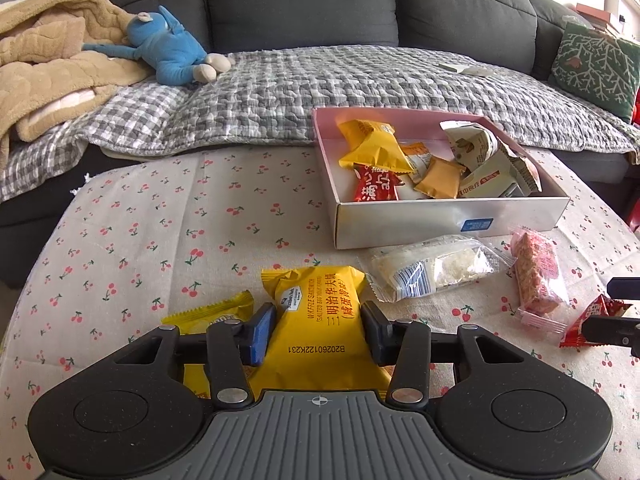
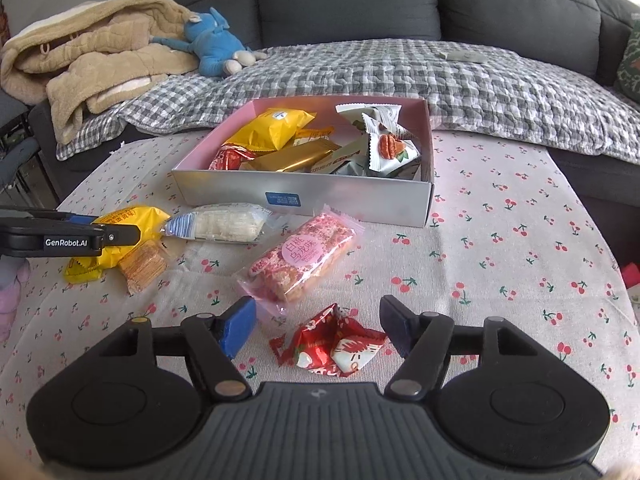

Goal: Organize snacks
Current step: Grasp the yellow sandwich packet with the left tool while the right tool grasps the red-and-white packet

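A white box with a pink inside holds several wrapped snacks. My left gripper is closed on a yellow waffle sandwich pack, which rests on the cherry-print cloth; it shows from the side in the right wrist view. My right gripper is open, its fingers on either side of a red strawberry candy pack lying on the cloth. A clear white rice-cake pack and a pink crispy bar pack lie in front of the box.
A small yellow pack and a clear cracker pack lie beside the left gripper. Behind the table is a grey sofa with a checked quilt, a blue plush toy, a tan blanket and a green cushion.
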A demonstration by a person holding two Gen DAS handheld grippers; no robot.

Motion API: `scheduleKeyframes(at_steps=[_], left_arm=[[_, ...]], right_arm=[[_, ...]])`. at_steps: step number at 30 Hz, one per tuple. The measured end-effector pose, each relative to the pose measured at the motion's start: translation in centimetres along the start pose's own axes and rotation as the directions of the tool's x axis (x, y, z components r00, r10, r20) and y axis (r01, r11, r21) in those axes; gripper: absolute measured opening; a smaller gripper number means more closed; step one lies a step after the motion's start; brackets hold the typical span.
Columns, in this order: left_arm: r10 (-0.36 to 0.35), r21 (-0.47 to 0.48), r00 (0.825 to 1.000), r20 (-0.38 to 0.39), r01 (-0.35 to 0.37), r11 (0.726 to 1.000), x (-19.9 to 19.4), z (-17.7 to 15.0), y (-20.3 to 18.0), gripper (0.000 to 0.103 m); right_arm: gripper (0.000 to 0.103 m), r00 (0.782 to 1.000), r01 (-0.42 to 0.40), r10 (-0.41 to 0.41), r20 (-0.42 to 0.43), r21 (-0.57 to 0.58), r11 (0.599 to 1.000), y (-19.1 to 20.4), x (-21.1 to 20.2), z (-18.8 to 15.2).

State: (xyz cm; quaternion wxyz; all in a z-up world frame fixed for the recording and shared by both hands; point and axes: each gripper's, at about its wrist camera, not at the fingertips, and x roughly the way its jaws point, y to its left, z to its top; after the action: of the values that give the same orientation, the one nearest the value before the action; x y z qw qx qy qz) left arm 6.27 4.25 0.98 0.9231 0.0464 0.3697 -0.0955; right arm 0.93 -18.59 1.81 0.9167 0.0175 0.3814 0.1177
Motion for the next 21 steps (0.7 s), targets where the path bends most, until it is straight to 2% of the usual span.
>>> scheduleKeyframes(at_steps=[2, 7, 11, 15, 17, 20, 21], left_arm=[[-0.007, -0.006, 1.0, 0.005, 0.007, 1.0, -0.5, -0.1, -0.2, 0.044], [-0.032, -0.004, 0.999, -0.02, 0.032, 0.999, -1.2, -0.6, -0.9, 0.043], [-0.064, -0.006, 0.995, -0.083, 0.064, 0.998, -0.9, -1.4, -1.3, 0.043], [-0.058, 0.017, 0.995, -0.077, 0.059, 0.998, -1.0, -1.6, -1.6, 0.042], [-0.056, 0.019, 0.995, -0.077, 0.058, 0.998, -1.0, -1.6, -1.6, 0.042], [-0.054, 0.027, 0.996, -0.077, 0.057, 0.998, -1.0, -1.6, -1.6, 0.042], [-0.055, 0.026, 0.996, -0.077, 0.057, 0.998, -1.0, -1.6, -1.6, 0.042]], right_arm=[[0.071, 1.0, -0.007, 0.007, -0.006, -0.033, 0.999, 0.2, -0.2, -0.1], [0.071, 0.999, 0.018, -0.021, -0.035, -0.078, 0.997, 0.6, 0.0, -0.6], [0.066, 0.998, 0.042, -0.045, -0.049, -0.075, 0.996, 0.5, 0.6, -0.7], [0.064, 0.997, 0.045, -0.05, -0.058, -0.074, 0.996, 0.4, 0.7, -0.8], [0.061, 0.996, 0.055, -0.061, -0.06, -0.094, 0.994, 0.5, 0.8, -0.9], [0.046, 0.996, 0.064, -0.072, -0.054, -0.136, 0.989, 1.1, 0.7, -1.2], [0.037, 0.996, 0.058, -0.067, -0.065, -0.141, 0.988, 1.1, 0.9, -1.2]])
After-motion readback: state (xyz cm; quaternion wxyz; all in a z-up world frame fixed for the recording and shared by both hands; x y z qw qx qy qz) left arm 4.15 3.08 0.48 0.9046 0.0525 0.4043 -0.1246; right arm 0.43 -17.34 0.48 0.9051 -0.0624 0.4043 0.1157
